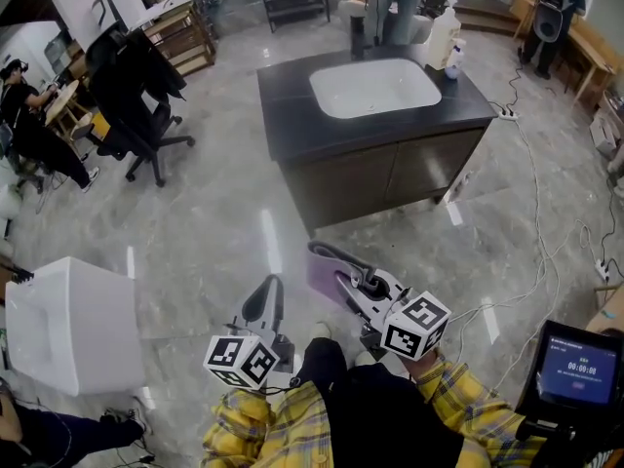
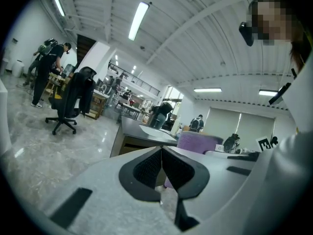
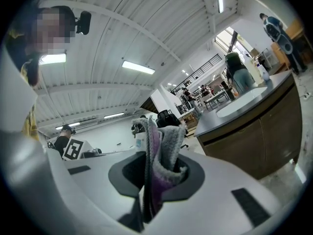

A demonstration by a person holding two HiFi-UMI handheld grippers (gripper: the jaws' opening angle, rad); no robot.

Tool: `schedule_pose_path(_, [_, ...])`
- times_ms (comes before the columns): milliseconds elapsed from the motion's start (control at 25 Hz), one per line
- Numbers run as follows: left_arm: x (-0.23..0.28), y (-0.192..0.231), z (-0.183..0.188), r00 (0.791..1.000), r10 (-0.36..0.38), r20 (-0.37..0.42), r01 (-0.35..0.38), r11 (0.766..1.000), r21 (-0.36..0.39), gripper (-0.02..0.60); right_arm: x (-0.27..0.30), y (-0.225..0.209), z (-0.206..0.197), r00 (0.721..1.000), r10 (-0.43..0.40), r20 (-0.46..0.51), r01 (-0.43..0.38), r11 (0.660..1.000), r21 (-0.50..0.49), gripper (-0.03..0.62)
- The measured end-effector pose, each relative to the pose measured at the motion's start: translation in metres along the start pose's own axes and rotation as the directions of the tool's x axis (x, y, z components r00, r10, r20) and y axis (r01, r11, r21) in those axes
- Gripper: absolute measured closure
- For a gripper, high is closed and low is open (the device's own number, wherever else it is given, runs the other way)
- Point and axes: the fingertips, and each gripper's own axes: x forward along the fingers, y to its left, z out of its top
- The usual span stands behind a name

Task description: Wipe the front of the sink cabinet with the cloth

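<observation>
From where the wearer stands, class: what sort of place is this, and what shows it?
Probably an open workshop or test hall, not a home: the sink cabinet stands alone on polished floor, an office chair and workbench sit nearby, and cables trail across it.

Sink cabinet stands ahead, chair at its left.

The cloth is soft, fuzzy fabric. The floor is glossy polished stone that mirrors the lights. The cabinet fronts look like dark matt wood, and the sink is smooth, glossy white. The left gripper has a matt grey plastic shell and black ribbed pads.
</observation>
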Motion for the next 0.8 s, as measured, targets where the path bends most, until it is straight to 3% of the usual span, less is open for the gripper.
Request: schedule_pose_path(800, [0.081,0.081,0.03,0.99,-0.121,-0.068,0.123,0.992,0.017,0.574,0.098,-0.032,0.011,0.993,-0.115,0.003,0.115,0.993,-0.016,0.551])
